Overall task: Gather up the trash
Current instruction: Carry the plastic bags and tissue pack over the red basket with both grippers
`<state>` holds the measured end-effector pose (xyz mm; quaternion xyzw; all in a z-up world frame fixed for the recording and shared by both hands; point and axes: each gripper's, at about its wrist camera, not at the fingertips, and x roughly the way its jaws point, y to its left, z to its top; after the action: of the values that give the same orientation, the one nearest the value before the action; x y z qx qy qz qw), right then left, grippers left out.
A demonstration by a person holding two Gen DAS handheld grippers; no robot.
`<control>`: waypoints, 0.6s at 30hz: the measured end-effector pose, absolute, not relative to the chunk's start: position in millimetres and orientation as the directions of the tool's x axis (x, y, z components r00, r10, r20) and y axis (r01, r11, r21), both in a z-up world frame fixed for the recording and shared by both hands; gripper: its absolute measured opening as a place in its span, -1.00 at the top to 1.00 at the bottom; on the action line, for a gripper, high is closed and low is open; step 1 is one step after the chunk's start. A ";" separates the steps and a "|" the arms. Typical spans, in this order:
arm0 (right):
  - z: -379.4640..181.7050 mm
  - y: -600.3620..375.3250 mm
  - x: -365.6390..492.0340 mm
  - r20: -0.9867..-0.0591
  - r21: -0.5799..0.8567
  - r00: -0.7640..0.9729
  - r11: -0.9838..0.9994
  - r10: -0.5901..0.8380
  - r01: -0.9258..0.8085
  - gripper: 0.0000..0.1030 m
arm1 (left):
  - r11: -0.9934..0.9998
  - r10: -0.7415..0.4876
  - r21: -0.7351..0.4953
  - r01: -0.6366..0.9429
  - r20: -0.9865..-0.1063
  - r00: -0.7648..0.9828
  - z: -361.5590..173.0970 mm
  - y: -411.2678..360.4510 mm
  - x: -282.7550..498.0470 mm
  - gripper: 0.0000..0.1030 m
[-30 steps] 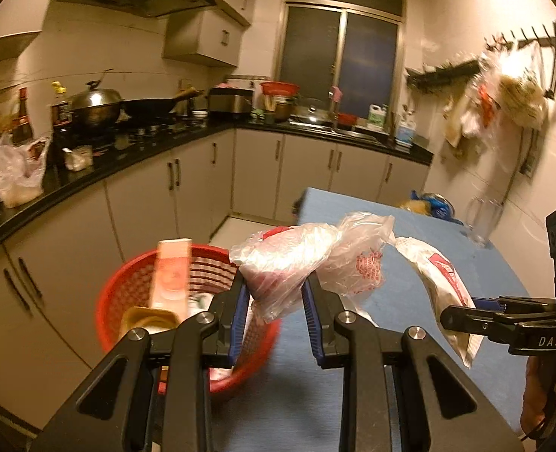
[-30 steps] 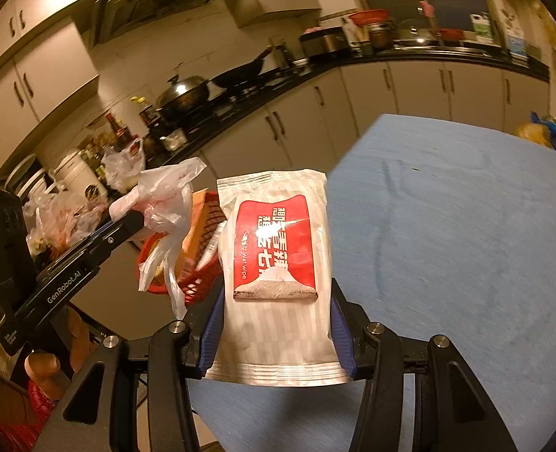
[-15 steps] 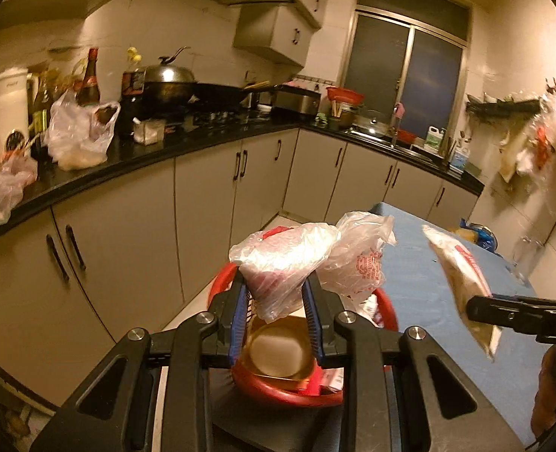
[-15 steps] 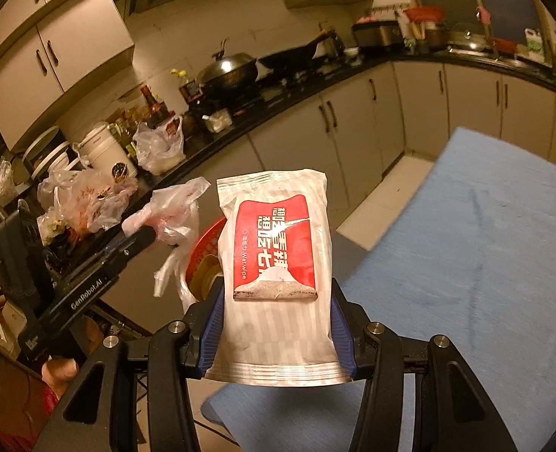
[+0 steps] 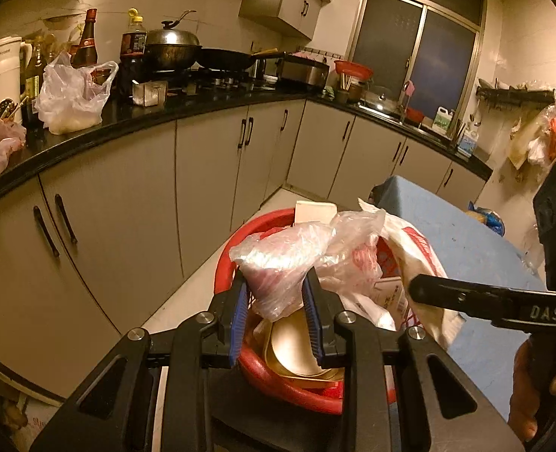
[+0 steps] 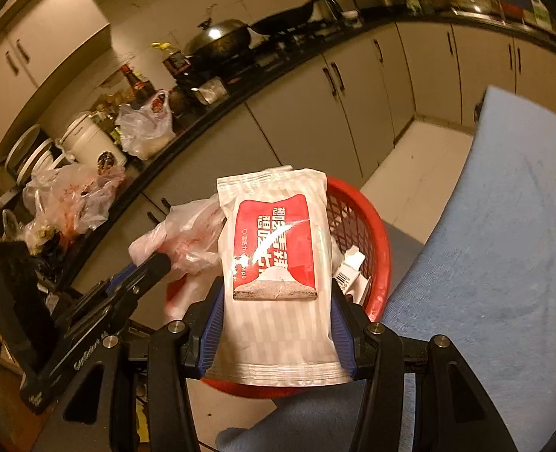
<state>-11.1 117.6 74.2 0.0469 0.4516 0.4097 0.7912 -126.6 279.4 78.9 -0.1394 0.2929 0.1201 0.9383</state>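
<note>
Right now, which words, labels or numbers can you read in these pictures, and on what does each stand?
"DAS": on the right gripper arm.
"GenRobot", only partly legible: on the left gripper arm.
Large white Chinese characters and a small line ending in "ipe": on the wipes pack, not legible.
Barcode on a carton in the basket: too small.
Bottle labels: blurred.

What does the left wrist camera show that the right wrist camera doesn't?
Only the left wrist view shows the dark window and the tan bowl inside the basket. Only the right wrist view shows the wet wipe pack's red printed front and a barcoded wrapper. Both show the red basket, the crumpled plastic bag in the left gripper, and the right gripper shut on the pack.
</note>
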 end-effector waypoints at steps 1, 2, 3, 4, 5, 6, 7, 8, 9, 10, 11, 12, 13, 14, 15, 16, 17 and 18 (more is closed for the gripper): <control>69.1 118.7 -8.7 -0.679 0.453 0.251 0.663 0.690 -0.596 -0.07 | 0.934 0.142 -0.188 -0.304 -0.586 0.798 77.0 278.8 -126.2 0.48; 65.9 118.2 -7.1 -0.682 0.461 0.246 0.666 0.689 -0.587 -0.07 | 0.935 0.140 -0.188 -0.302 -0.587 0.798 75.5 278.4 -125.7 0.48; 63.5 117.7 -5.1 -0.684 0.468 0.241 0.667 0.689 -0.579 -0.07 | 0.935 0.139 -0.187 -0.301 -0.589 0.796 74.1 277.6 -124.9 0.48; 59.2 117.0 -2.3 -0.685 0.482 0.232 0.669 0.690 -0.565 -0.08 | 0.936 0.137 -0.185 -0.299 -0.590 0.796 73.1 277.7 -124.6 0.48; 57.7 116.3 -1.3 -0.688 0.487 0.227 0.670 0.689 -0.560 -0.08 | 0.938 0.138 -0.181 -0.297 -0.590 0.796 72.3 277.1 -124.3 0.48; 55.4 115.5 0.3 -0.688 0.494 0.221 0.669 0.691 -0.555 -0.10 | 0.939 0.138 -0.179 -0.294 -0.589 0.796 71.9 276.0 -124.1 0.48; 55.7 114.9 0.4 -0.683 0.500 0.220 0.666 0.696 -0.554 -0.12 | 0.940 0.138 -0.177 -0.293 -0.588 0.797 71.4 275.0 -124.8 0.48; 56.5 114.9 0.7 -0.684 0.501 0.220 0.667 0.695 -0.552 -0.13 | 0.941 0.138 -0.174 -0.291 -0.588 0.797 71.3 273.9 -124.6 0.48; 57.4 114.9 0.1 -0.687 0.498 0.220 0.669 0.693 -0.552 -0.15 | 0.942 0.139 -0.171 -0.290 -0.587 0.798 71.4 273.1 -124.5 0.48; 58.2 115.1 -0.4 -0.689 0.495 0.219 0.669 0.691 -0.554 -0.23 | 0.942 0.139 -0.170 -0.289 -0.586 0.799 71.6 272.6 -124.6 0.48; 58.6 114.6 -0.7 -0.688 0.498 0.216 0.667 0.693 -0.554 -0.24 | 0.943 0.137 -0.169 -0.285 -0.584 0.800 72.1 271.8 -124.5 0.48; 59.0 113.1 -1.3 -0.684 0.504 0.216 0.665 0.697 -0.551 -0.24 | 0.944 0.136 -0.168 -0.283 -0.584 0.801 72.4 270.7 -124.4 0.48; 59.1 112.3 -1.0 -0.681 0.508 0.215 0.663 0.700 -0.549 -0.25 | 0.945 0.137 -0.167 -0.283 -0.583 0.800 73.0 271.2 -124.4 0.48; 58.8 112.0 -1.2 -0.681 0.510 0.213 0.663 0.700 -0.549 -0.25 | 0.945 0.137 -0.165 -0.282 -0.584 0.800 73.3 270.4 -124.2 0.48; 58.8 112.2 -1.1 -0.681 0.511 0.210 0.661 0.701 -0.550 -0.25 | 0.946 0.136 -0.164 -0.281 -0.584 0.800 73.9 269.6 -124.3 0.48; 58.8 112.0 -1.5 -0.680 0.513 0.209 0.660 0.703 -0.549 -0.25 | 0.946 0.136 -0.163 -0.280 -0.583 0.801 74.7 269.7 -124.2 0.48; 58.8 110.5 -2.0 -0.678 0.516 0.211 0.660 0.704 -0.547 -0.25 | 0.947 0.137 -0.161 -0.279 -0.583 0.801 75.2 269.0 -124.6 0.48; 59.2 109.8 -2.3 -0.675 0.520 0.208 0.657 0.708 -0.546 -0.25 | 0.947 0.137 -0.160 -0.278 -0.582 0.802 76.0 268.2 -125.1 0.47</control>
<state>-2.3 109.8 59.2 0.0838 0.4808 0.4057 0.7728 -125.1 268.2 76.0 -0.1193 0.2948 0.1102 0.9416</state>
